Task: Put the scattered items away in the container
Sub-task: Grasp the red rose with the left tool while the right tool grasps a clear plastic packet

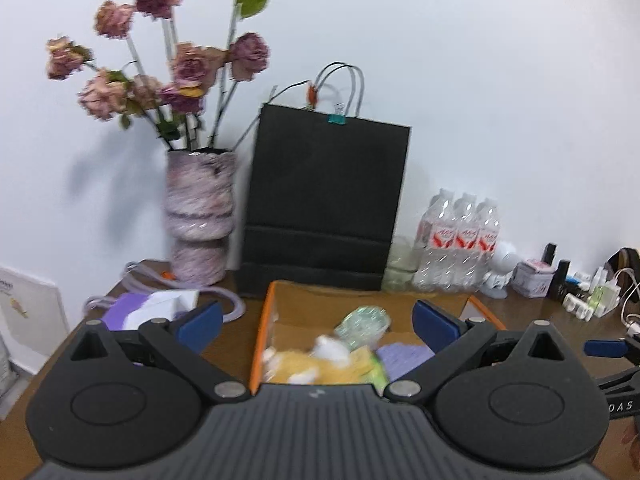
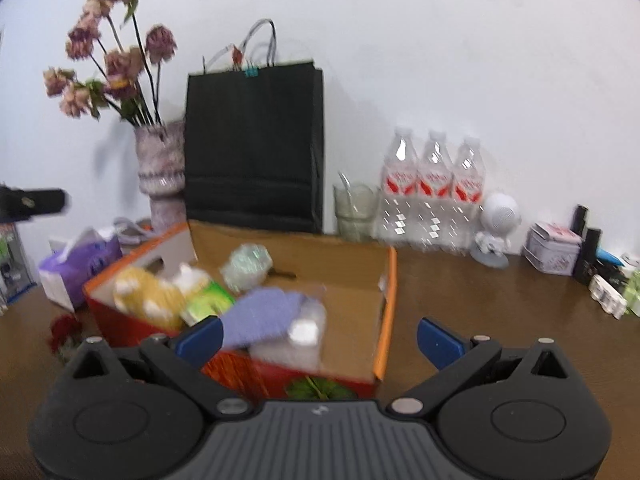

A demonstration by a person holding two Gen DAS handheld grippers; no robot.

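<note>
An orange-rimmed cardboard box (image 1: 262, 320) (image 2: 390, 300) stands on the brown table. Inside lie a yellow plush toy (image 1: 298, 364) (image 2: 148, 294), a green packet (image 1: 368, 366) (image 2: 206, 300), a crinkly clear-green wrapped item (image 1: 362, 322) (image 2: 246, 266) and a purple cloth (image 1: 404, 358) (image 2: 264, 314). A white pack (image 2: 296, 340) sits under the cloth. My left gripper (image 1: 318, 328) hovers open above the box, empty. Over the box's near right corner my right gripper (image 2: 318, 340) is open and empty too.
Behind the box stand a black paper bag (image 1: 324, 200) (image 2: 256, 144), a vase of dried roses (image 1: 200, 208) (image 2: 160, 176), three water bottles (image 1: 460, 240) (image 2: 434, 188), a glass (image 2: 354, 210), a white figurine (image 2: 494, 228). A purple tissue pack (image 1: 140, 308) (image 2: 76, 270) lies left. Small cosmetics (image 1: 576, 288) (image 2: 592, 264) crowd the right.
</note>
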